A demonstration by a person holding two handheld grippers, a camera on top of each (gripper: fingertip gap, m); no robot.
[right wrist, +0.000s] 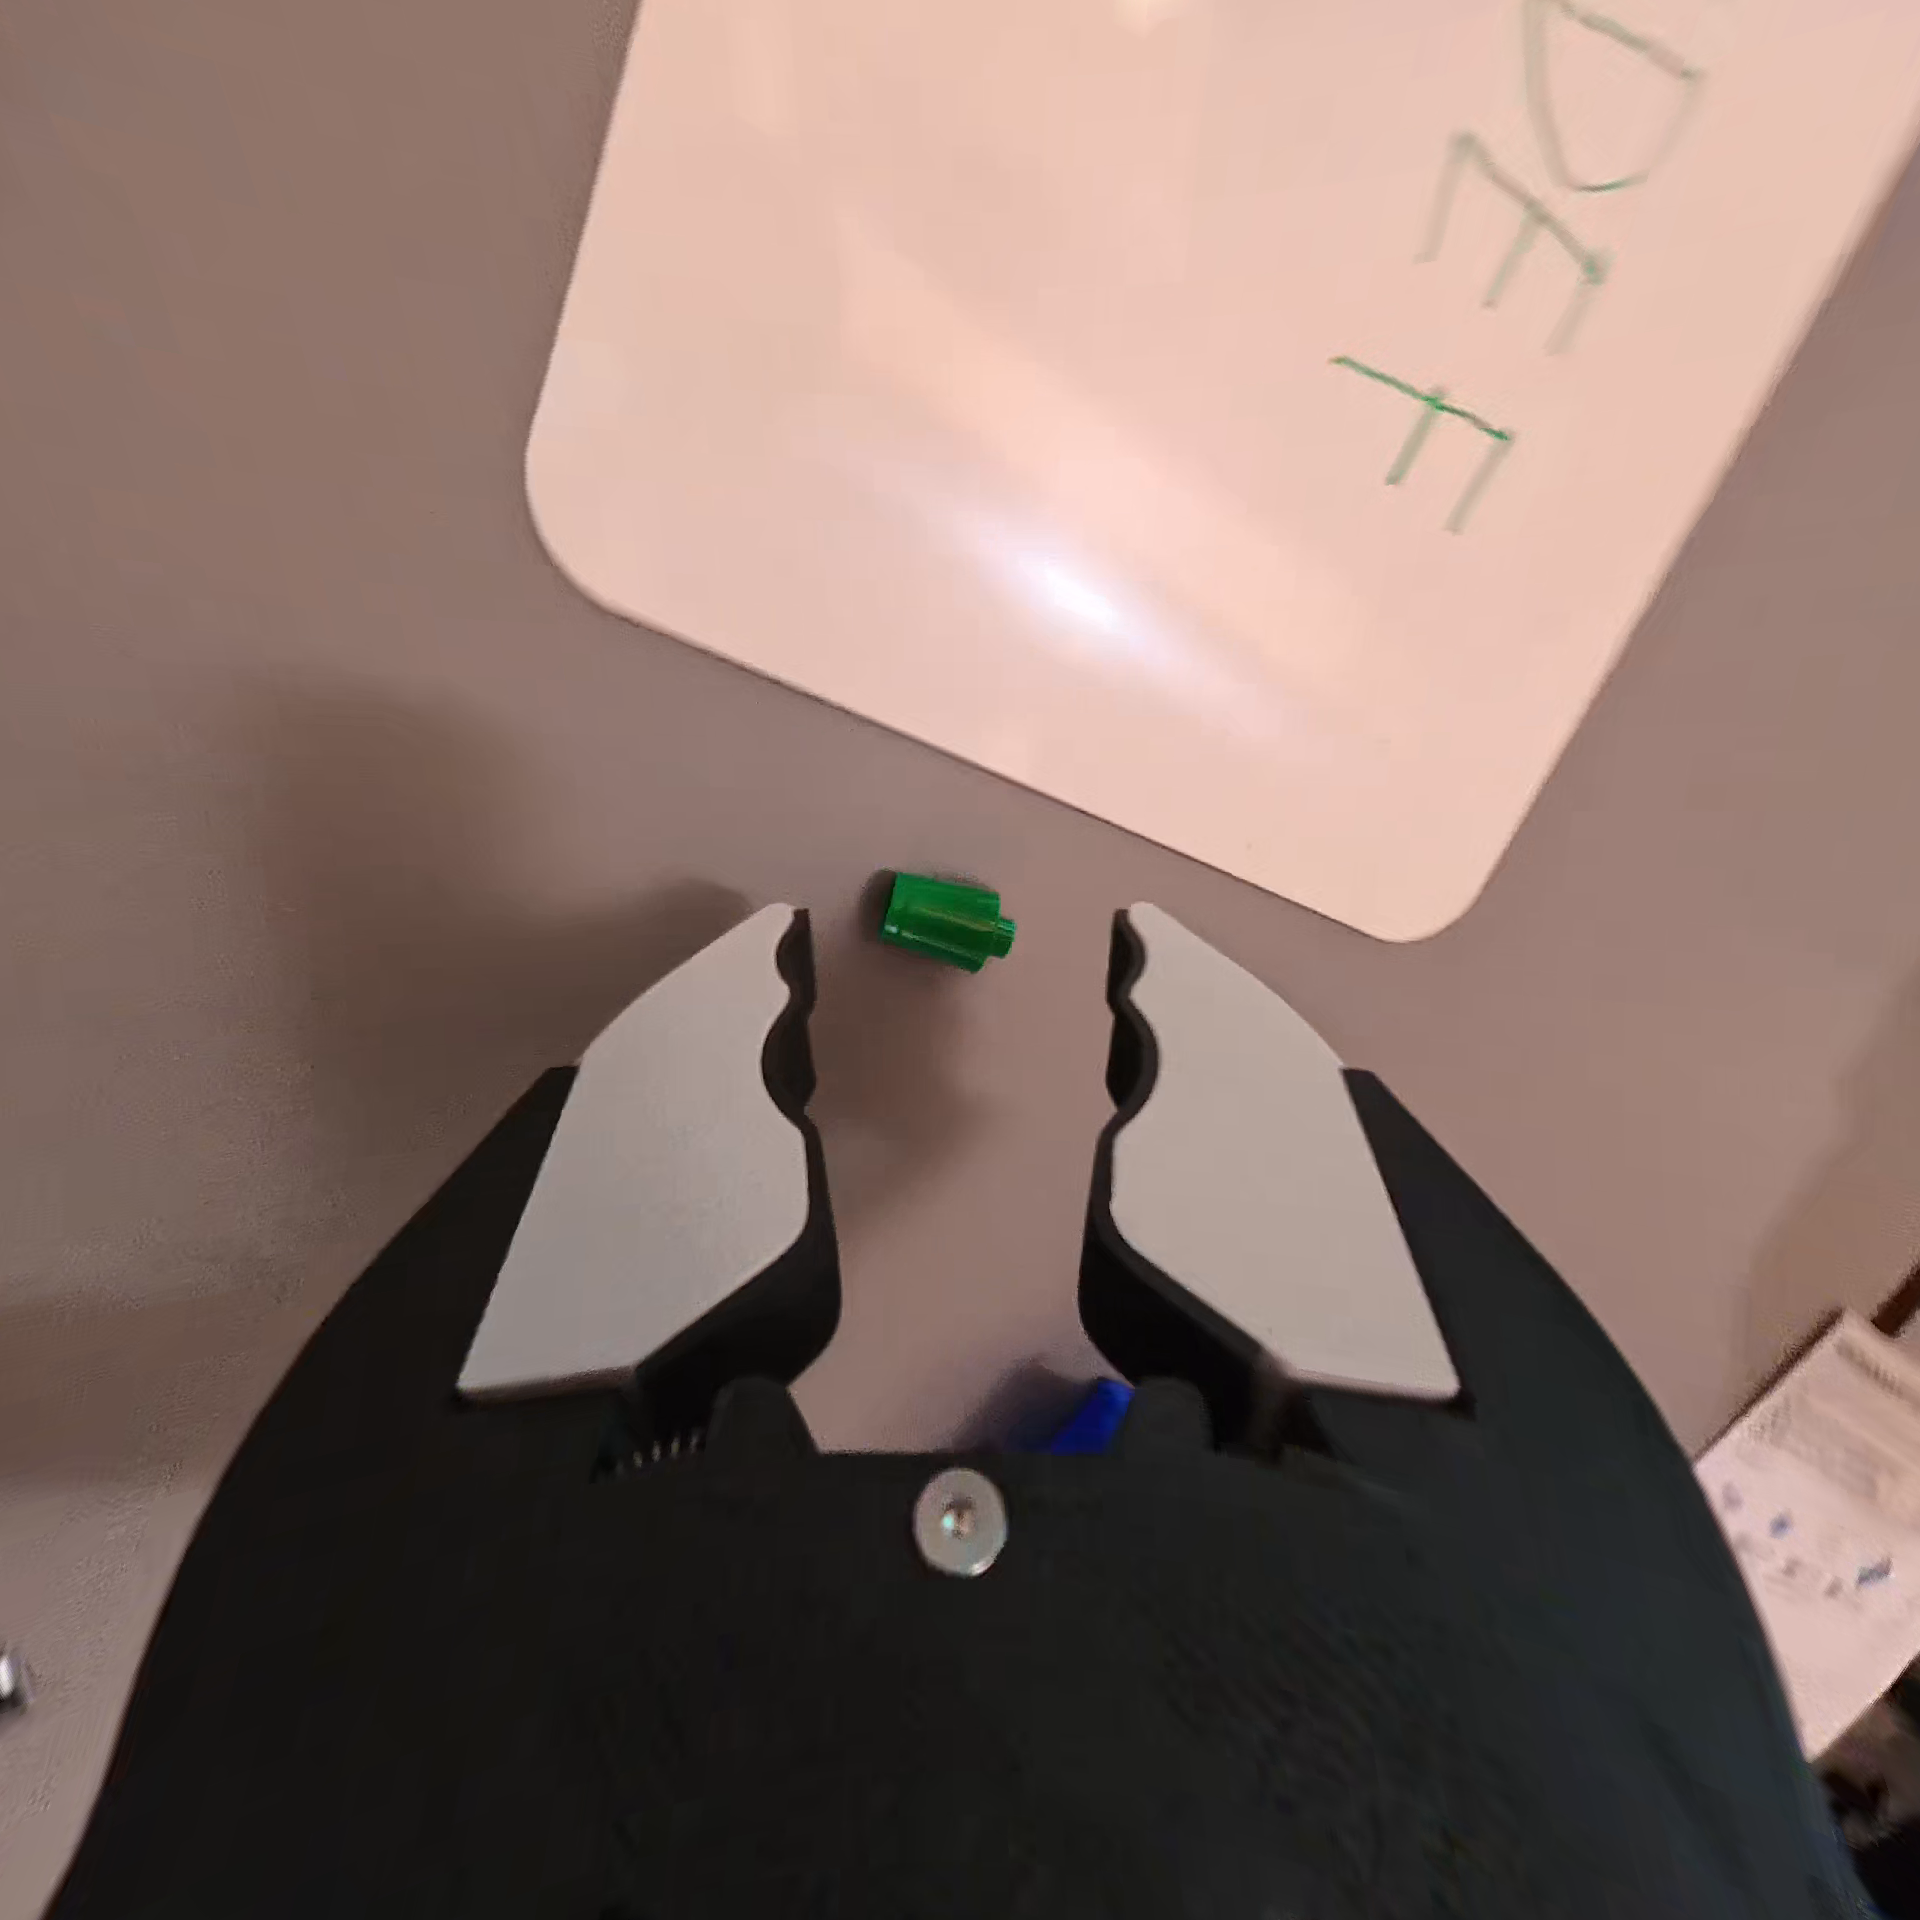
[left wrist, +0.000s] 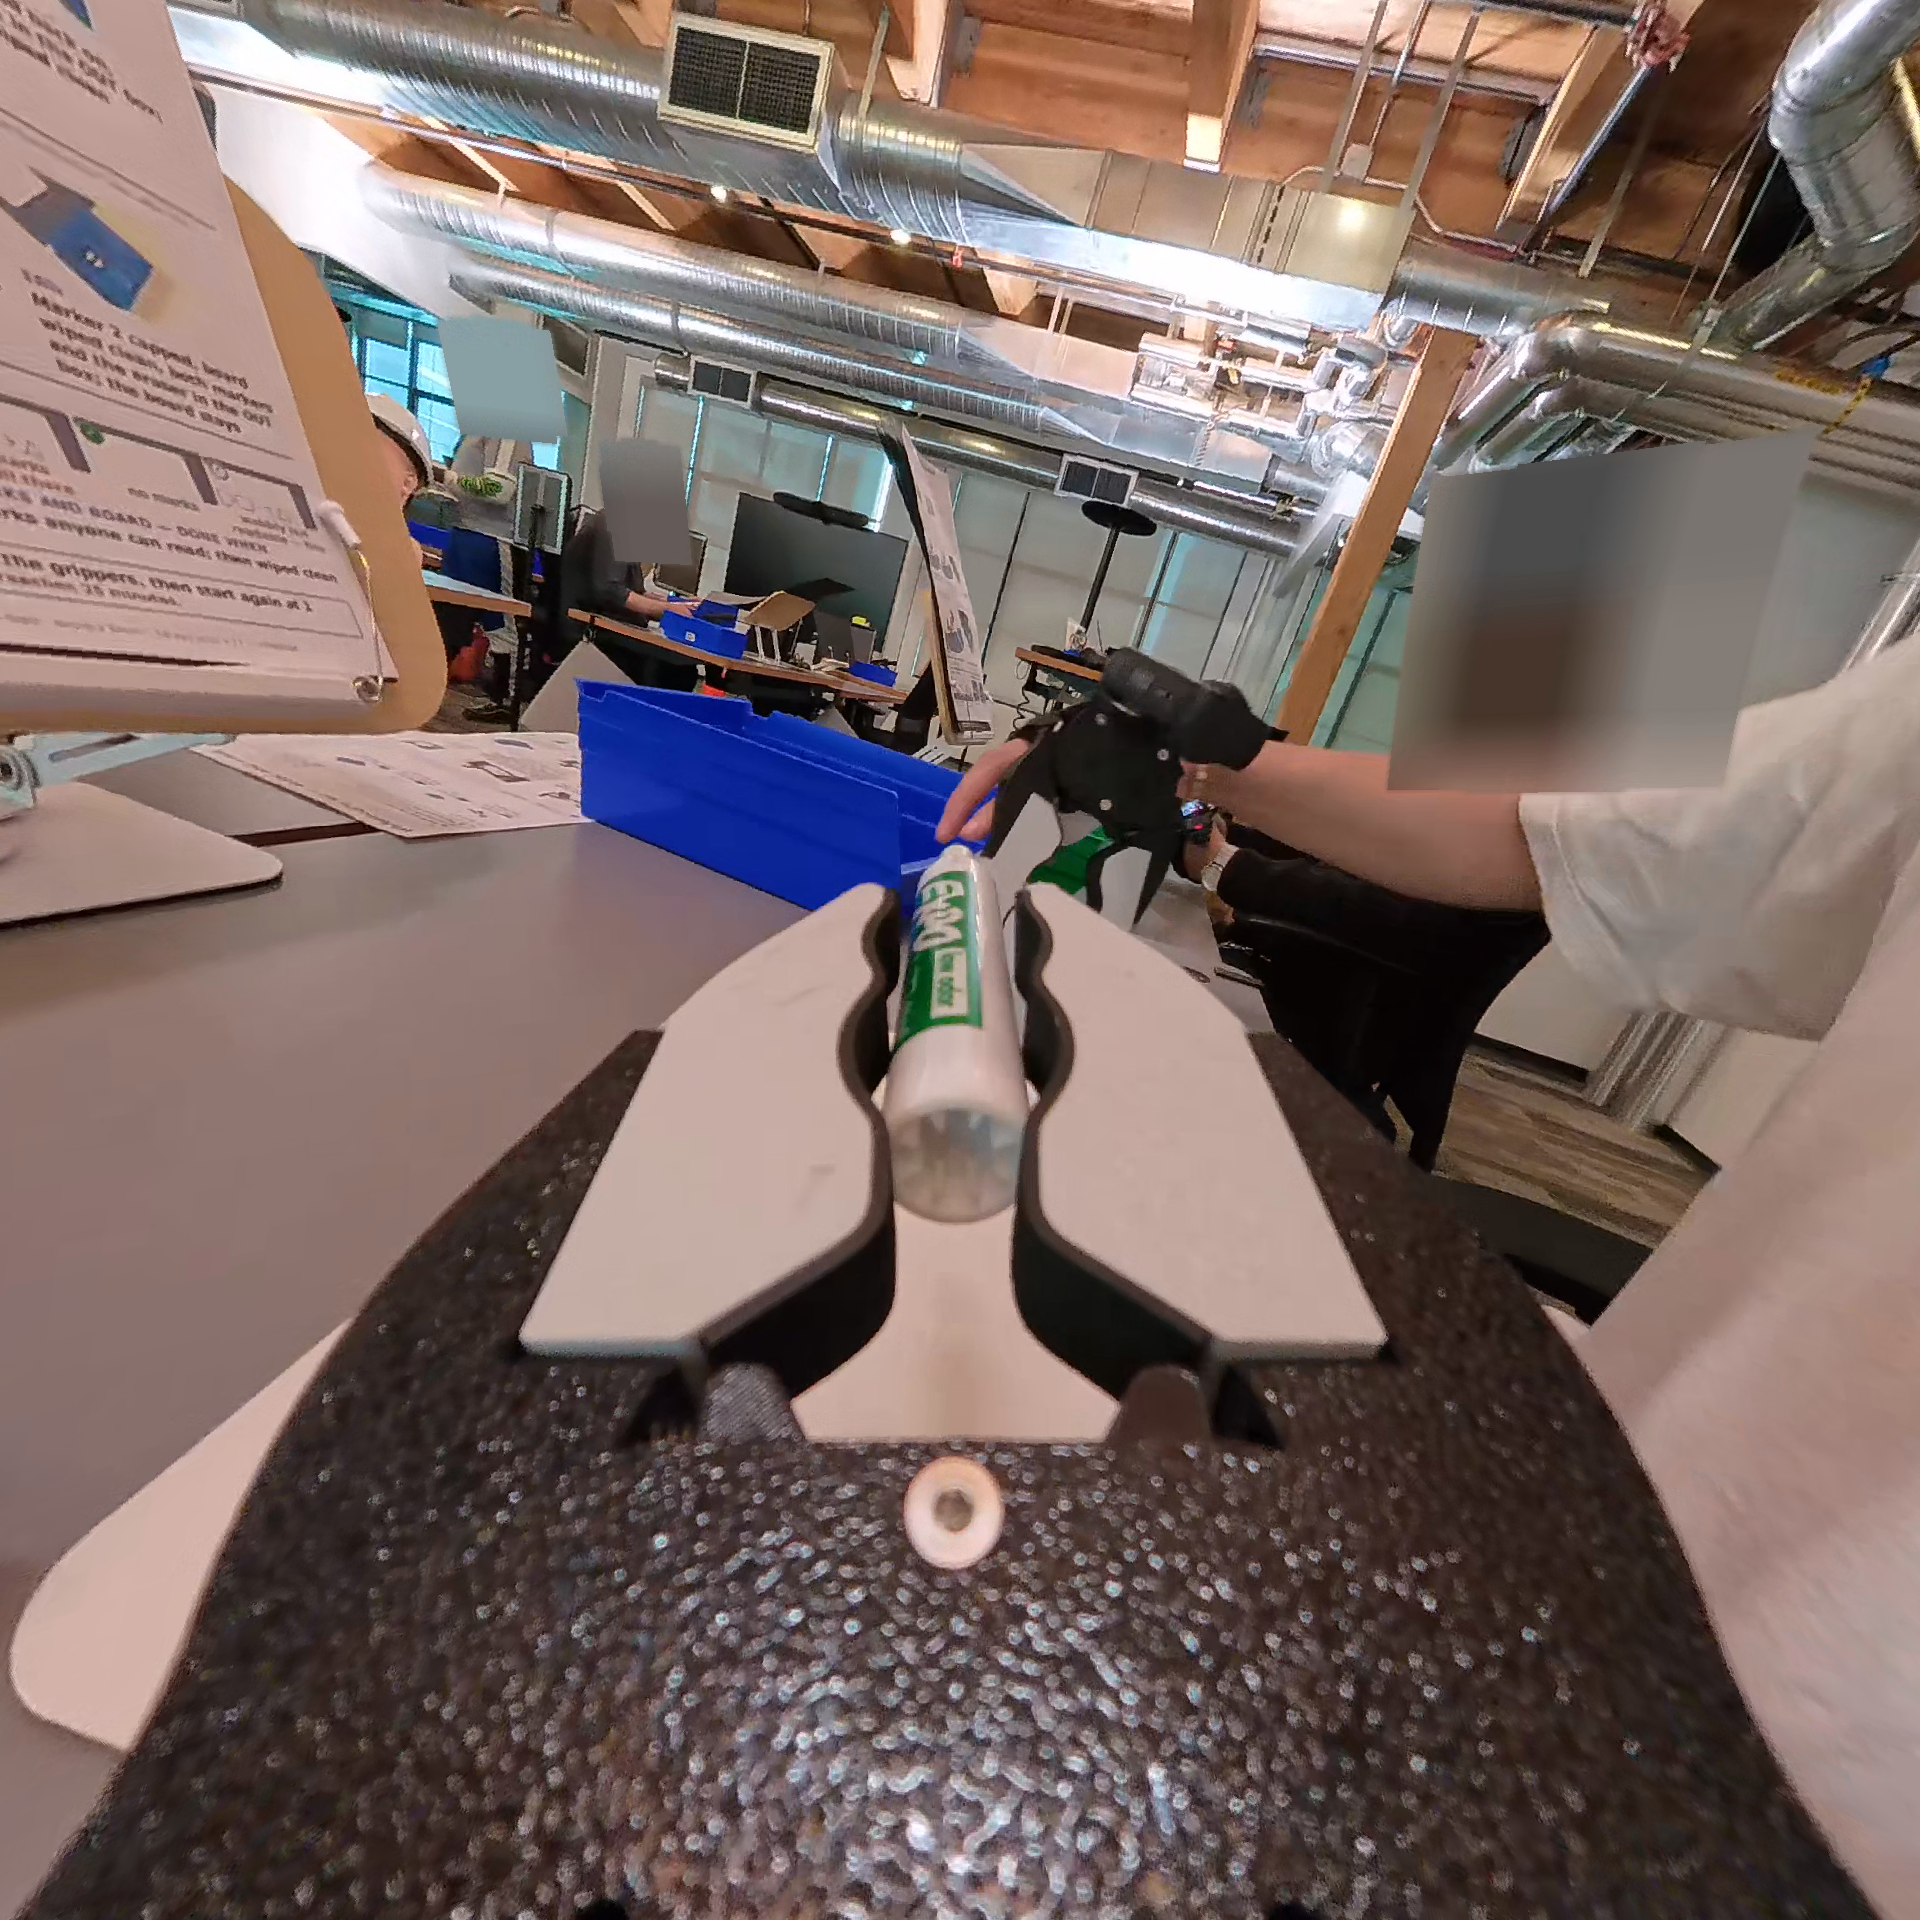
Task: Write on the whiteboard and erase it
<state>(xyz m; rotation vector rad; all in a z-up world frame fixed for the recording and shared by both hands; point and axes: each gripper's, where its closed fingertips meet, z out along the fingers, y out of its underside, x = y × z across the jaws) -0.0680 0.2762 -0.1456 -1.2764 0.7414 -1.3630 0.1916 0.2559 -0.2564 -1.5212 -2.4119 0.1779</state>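
1. The left gripper [left wrist: 951,925] is clenched on a marker [left wrist: 951,1023], white-barrelled with a green label, which lies along the gap between the fingers, its butt end toward the camera and its far end reaching past the fingertips.
2. The right gripper [right wrist: 961,930] is released, its fingers spread wide above the grey counter [right wrist: 260,520].
3. A green cap [right wrist: 943,924] lies on its side on the counter, just beyond and between the right fingertips, touching neither.
4. The whiteboard [right wrist: 987,364] lies flat on the counter just past the cap, set at an angle, with green writing near its far right edge.
5. In the left wrist view, a blue bin [left wrist: 748,790] stands on the counter beyond the marker.
6. To its right, a hand [left wrist: 1101,769] holds the right gripper pointing downward.
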